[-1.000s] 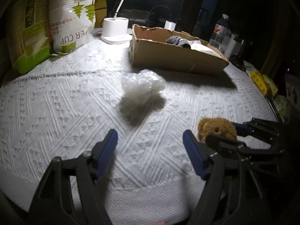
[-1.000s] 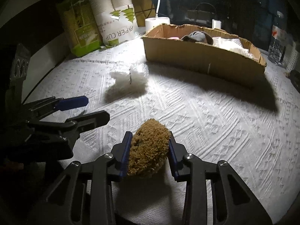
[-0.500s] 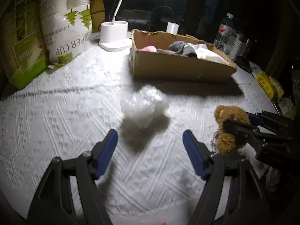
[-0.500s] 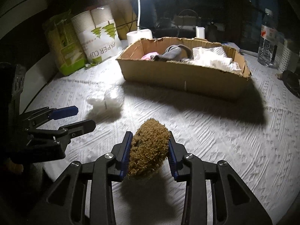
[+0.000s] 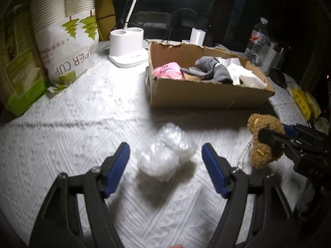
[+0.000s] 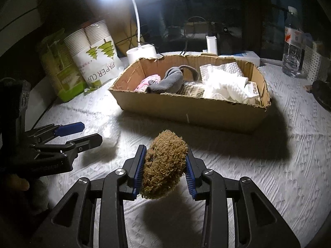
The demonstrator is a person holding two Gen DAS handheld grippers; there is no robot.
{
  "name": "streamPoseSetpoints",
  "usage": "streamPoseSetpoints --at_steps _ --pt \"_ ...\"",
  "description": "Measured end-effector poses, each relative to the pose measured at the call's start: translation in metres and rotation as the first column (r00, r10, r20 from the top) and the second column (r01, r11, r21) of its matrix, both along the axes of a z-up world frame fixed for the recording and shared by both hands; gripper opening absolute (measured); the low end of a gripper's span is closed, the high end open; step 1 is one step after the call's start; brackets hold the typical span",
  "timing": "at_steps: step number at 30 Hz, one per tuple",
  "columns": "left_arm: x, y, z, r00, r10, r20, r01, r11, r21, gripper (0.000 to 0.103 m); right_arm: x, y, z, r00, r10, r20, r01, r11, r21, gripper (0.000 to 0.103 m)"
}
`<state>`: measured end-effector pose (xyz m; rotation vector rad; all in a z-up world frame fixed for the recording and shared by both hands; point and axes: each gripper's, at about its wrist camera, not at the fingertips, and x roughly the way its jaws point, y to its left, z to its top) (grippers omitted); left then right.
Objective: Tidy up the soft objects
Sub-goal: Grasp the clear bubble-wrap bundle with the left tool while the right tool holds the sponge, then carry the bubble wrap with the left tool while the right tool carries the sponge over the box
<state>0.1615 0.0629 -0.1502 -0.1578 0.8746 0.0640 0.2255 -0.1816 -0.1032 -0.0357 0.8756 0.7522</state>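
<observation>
My right gripper (image 6: 164, 168) is shut on a brown plush bear (image 6: 164, 163) and holds it above the white cloth, short of the cardboard box (image 6: 186, 111). The bear (image 5: 263, 139) also shows at the right of the left wrist view. The box (image 5: 206, 95) holds a pink item (image 5: 168, 72), a grey sock (image 5: 213, 71) and white padding (image 6: 225, 82). My left gripper (image 5: 165, 165) is open, its jaws on either side of a clear crumpled plastic wad (image 5: 165, 155) lying on the cloth, not touching it.
A paper cup pack (image 5: 66, 37) and a green box (image 5: 22, 80) stand at the back left. A white lamp base (image 5: 127, 45) sits behind the box. A water bottle (image 6: 292, 47) and a white basket (image 6: 314, 62) stand at the far right.
The right gripper has lifted the bear off the cloth and carried it towards the box. The left gripper has moved forward, so the plastic wad now lies between its open jaws.
</observation>
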Motion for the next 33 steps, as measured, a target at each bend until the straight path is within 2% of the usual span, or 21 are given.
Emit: streamPoseSetpoints --at_steps 10,18,19,20,21,26,33 --pt "0.029 0.0 -0.011 0.999 0.015 -0.029 -0.014 1.0 0.019 0.073 0.02 -0.008 -0.007 1.0 -0.022 -0.021 0.022 1.0 0.009 0.037" --pt "0.035 -0.011 -0.023 0.997 -0.041 -0.07 0.044 0.998 0.046 0.072 0.023 -0.016 -0.008 0.999 -0.04 -0.022 0.04 0.999 0.018 0.037" --pt "0.034 -0.013 -0.024 0.996 -0.049 -0.069 0.052 0.998 0.044 0.069 0.023 -0.017 -0.008 0.999 -0.043 -0.021 0.043 0.999 0.021 0.037" --pt "0.033 -0.014 -0.024 0.996 -0.055 -0.07 0.058 0.997 0.043 0.061 0.022 -0.017 -0.007 0.999 -0.044 -0.019 0.044 0.999 0.022 0.037" --pt "0.032 -0.016 -0.024 0.995 -0.063 -0.073 0.066 0.997 0.042 0.06 0.022 -0.018 -0.006 0.999 -0.045 -0.017 0.045 0.999 0.023 0.037" --pt "0.026 -0.02 -0.017 0.995 -0.077 -0.055 0.08 0.996 0.039 0.054 0.019 -0.02 0.0 0.999 -0.044 -0.002 0.044 0.998 0.033 0.037" --pt "0.016 -0.028 0.005 0.994 -0.105 0.017 0.104 0.994 0.03 0.054 0.014 -0.026 0.012 0.998 -0.046 0.031 0.045 0.998 0.055 0.037"
